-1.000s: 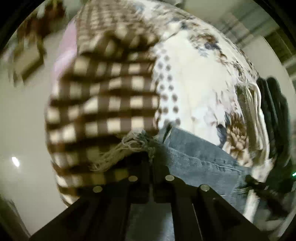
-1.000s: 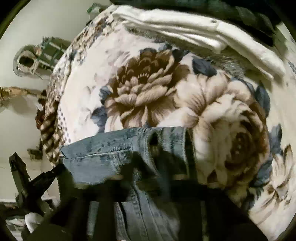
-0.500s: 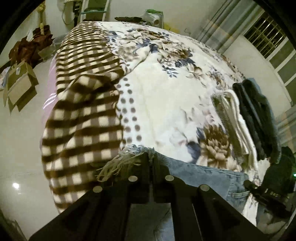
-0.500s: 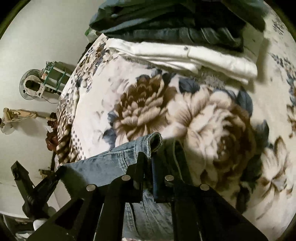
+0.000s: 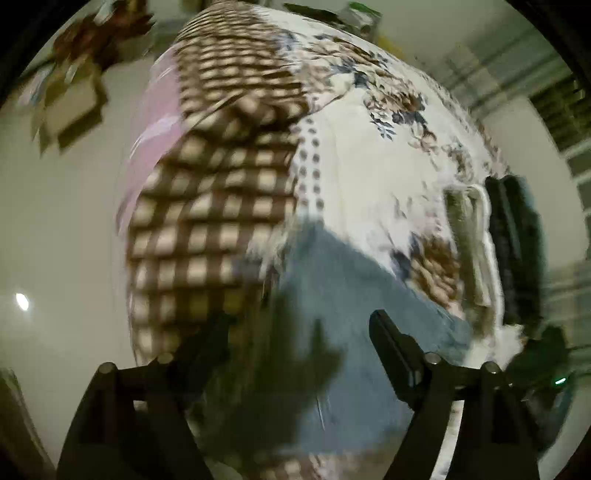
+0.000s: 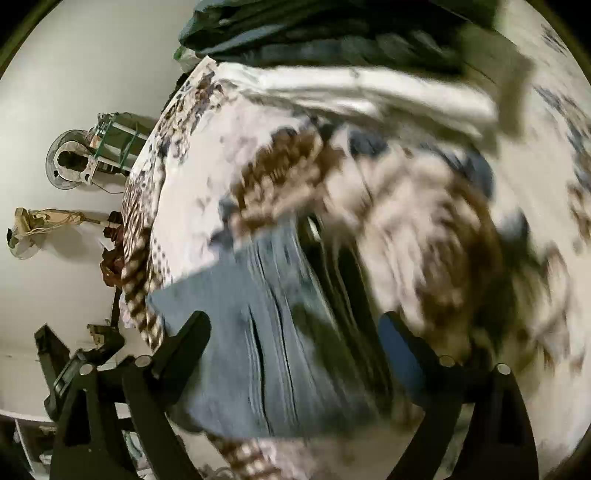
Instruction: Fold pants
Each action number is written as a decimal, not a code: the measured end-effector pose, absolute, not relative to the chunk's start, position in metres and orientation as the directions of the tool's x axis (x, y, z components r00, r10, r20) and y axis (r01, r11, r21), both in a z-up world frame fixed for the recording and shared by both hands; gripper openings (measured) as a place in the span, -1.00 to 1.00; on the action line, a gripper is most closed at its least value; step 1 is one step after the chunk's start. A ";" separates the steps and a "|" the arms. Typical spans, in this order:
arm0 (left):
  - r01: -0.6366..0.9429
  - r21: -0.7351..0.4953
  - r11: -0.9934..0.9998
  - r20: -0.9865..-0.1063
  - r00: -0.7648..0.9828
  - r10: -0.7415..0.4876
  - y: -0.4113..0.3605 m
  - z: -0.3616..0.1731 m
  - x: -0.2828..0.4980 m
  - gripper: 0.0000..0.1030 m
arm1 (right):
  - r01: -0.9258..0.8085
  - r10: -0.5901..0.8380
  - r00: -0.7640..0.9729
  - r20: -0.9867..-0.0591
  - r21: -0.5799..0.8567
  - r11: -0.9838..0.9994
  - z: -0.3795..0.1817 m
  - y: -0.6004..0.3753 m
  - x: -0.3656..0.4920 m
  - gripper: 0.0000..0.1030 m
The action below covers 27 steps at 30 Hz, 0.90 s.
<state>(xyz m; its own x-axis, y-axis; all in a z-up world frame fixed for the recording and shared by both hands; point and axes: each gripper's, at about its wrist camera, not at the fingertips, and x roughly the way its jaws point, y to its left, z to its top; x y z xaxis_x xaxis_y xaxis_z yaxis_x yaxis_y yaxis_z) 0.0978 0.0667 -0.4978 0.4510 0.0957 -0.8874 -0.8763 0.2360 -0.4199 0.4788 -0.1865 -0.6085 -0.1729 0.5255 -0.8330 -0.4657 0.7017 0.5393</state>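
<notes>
Blue denim pants (image 5: 343, 295) lie folded on the floral bedspread (image 5: 369, 166), frayed hem toward the checked blanket. They also show in the right wrist view (image 6: 266, 332) as a flat folded stack. My left gripper (image 5: 299, 332) is open and empty above the denim. My right gripper (image 6: 295, 325) is open and empty above the pants' waistband side. Both views are motion-blurred.
A brown checked blanket (image 5: 221, 184) covers the bed's left edge. A pile of folded clothes, white (image 6: 369, 92) under dark ones (image 6: 332, 33), lies at the far side; it also shows in the left wrist view (image 5: 513, 251). A fan (image 6: 70, 158) stands on the floor.
Both grippers were shut on the denim half a second ago. Now both have opened and let go, and the pants lie on the bed.
</notes>
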 end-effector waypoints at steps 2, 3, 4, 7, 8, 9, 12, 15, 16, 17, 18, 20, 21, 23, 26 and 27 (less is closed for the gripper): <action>-0.880 -0.440 0.181 -0.888 0.456 0.062 0.041 -0.498 0.082 0.51 | -0.417 0.538 -0.198 -0.820 0.567 0.711 -0.614 -0.206 0.466 0.84; -0.878 -0.460 0.131 -0.884 0.467 0.029 0.025 -0.503 0.073 0.51 | -0.371 0.548 -0.223 -0.806 0.590 0.717 -0.621 -0.218 0.455 0.84; -0.879 -0.472 0.070 -0.881 0.473 -0.002 0.009 -0.511 0.064 0.51 | -0.339 0.557 -0.236 -0.796 0.605 0.721 -0.626 -0.226 0.449 0.84; -0.856 -0.507 -0.103 -0.850 0.516 -0.100 -0.020 -0.549 0.055 0.51 | -0.215 0.592 -0.290 -0.752 0.654 0.725 -0.653 -0.244 0.428 0.84; -0.845 -0.511 -0.159 -0.838 0.530 -0.127 -0.026 -0.567 0.057 0.51 | -0.169 0.607 -0.308 -0.733 0.670 0.723 -0.662 -0.248 0.423 0.84; -0.835 -0.515 -0.193 -0.828 0.543 -0.139 -0.029 -0.579 0.059 0.50 | -0.120 0.626 -0.326 -0.708 0.688 0.715 -0.674 -0.249 0.418 0.84; -0.811 -0.513 -0.283 -0.810 0.566 -0.154 -0.025 -0.617 0.072 0.50 | -0.029 0.676 -0.337 -0.655 0.726 0.688 -0.702 -0.247 0.411 0.84; -0.789 -0.505 -0.351 -0.811 0.573 -0.121 -0.013 -0.629 0.077 0.51 | 0.047 0.735 -0.313 -0.602 0.763 0.645 -0.723 -0.242 0.414 0.81; -0.787 -0.497 -0.367 -0.815 0.568 -0.113 -0.011 -0.629 0.078 0.51 | 0.061 0.749 -0.300 -0.590 0.772 0.632 -0.726 -0.240 0.416 0.77; -0.778 -0.500 -0.379 -0.815 0.572 -0.099 -0.009 -0.628 0.079 0.51 | 0.068 0.764 -0.288 -0.578 0.783 0.618 -0.728 -0.237 0.418 0.61; -0.777 -0.503 -0.378 -0.817 0.571 -0.086 -0.009 -0.625 0.080 0.50 | 0.064 0.762 -0.285 -0.582 0.781 0.621 -0.729 -0.235 0.419 0.51; -0.758 -0.547 -0.354 -0.804 0.593 -0.028 -0.007 -0.613 0.081 0.14 | 0.057 0.765 -0.276 -0.582 0.784 0.618 -0.729 -0.230 0.418 0.42; -0.764 -0.561 -0.320 -0.805 0.593 -0.006 -0.005 -0.606 0.082 -0.23 | 0.047 0.765 -0.275 -0.582 0.787 0.616 -0.727 -0.228 0.418 0.34; -0.767 -0.593 -0.247 -0.795 0.606 0.025 -0.001 -0.597 0.087 -0.34 | 0.039 0.771 -0.270 -0.577 0.793 0.607 -0.725 -0.227 0.417 0.32; -0.767 -0.597 -0.234 -0.789 0.614 0.000 0.003 -0.614 0.089 -0.23 | 0.078 0.781 -0.271 -0.563 0.796 0.601 -0.733 -0.229 0.416 0.32; -0.756 -0.604 -0.251 -0.780 0.625 -0.004 0.006 -0.620 0.087 -0.21 | 0.086 0.779 -0.273 -0.564 0.792 0.604 -0.737 -0.229 0.416 0.32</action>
